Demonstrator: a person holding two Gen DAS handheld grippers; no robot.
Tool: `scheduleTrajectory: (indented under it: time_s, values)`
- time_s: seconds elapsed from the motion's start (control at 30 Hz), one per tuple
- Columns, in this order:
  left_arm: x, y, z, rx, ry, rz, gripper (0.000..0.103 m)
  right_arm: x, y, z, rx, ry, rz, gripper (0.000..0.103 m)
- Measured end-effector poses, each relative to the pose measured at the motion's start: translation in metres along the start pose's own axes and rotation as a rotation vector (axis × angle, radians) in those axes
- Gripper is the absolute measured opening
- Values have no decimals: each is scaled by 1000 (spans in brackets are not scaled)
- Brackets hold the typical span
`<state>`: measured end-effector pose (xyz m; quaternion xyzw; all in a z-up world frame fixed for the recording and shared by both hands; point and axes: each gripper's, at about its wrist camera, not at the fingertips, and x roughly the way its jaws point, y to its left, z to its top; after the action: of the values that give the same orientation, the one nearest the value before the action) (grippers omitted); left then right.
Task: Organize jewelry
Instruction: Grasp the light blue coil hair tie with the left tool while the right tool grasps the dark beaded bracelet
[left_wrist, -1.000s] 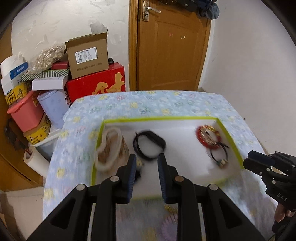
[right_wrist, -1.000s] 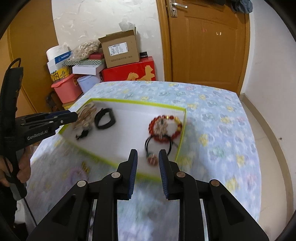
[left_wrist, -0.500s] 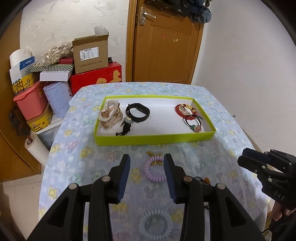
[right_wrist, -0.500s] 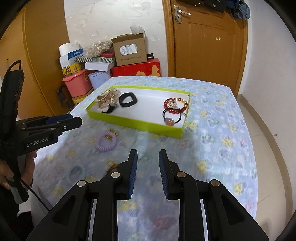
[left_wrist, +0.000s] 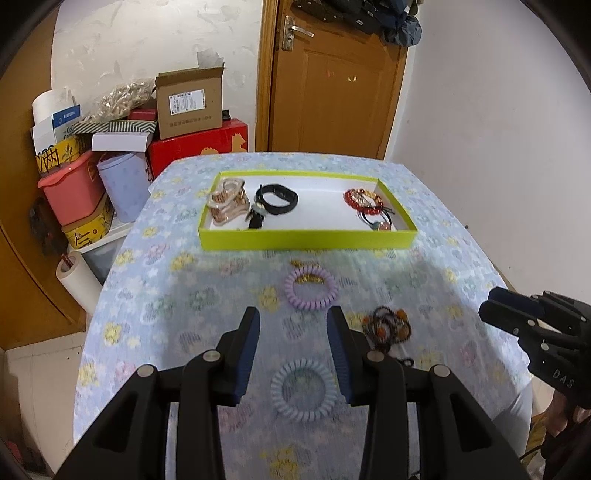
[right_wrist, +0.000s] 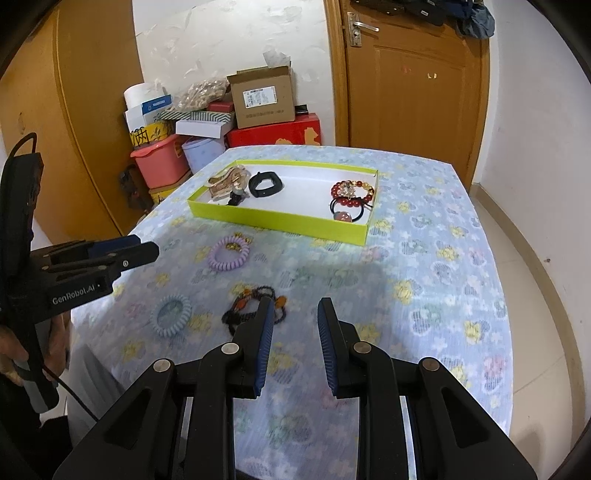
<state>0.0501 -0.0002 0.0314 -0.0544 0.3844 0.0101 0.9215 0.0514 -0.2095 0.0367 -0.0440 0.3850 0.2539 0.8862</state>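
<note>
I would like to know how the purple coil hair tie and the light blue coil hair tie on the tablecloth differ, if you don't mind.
The purple coil hair tie lies nearer the green tray, while the light blue coil hair tie lies at the near edge, framed by the left gripper's open jaws. The purple one has a small gold piece on its far side; the blue one is bare. Both are spiral rings lying flat, outside the tray.

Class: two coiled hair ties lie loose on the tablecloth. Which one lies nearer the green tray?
The purple coiled hair tie, just before the green tray. The pale blue coiled hair tie lies farther back, near the left gripper.
</note>
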Motion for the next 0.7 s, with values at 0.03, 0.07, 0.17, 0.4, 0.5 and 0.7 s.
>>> scheduleTrajectory:
  time_s: [0.03,0.07,0.17,0.4,0.5,0.7]
  values:
    - [0,0,-2,0,2,-2,39,-1,1,-1,-1,2,1,25]
    - [-1,0,-4,-1,5,-4,39,-1,1,-2,-3,3,1,25]
    - [-3,0,-7,-3,6,-9,39,-3,3,-5,-7,5,1,25]
    - [-5,5,-15,-8,10,-17,39,-2,5,-7,-9,11,9,25]
    - [-2,9,-20,-19,22,-18,39,-1,6,-9,-10,17,16,25]
    - [8,15,-32,-24,59,-18,39,7,7,-12,-12,38,32,25]
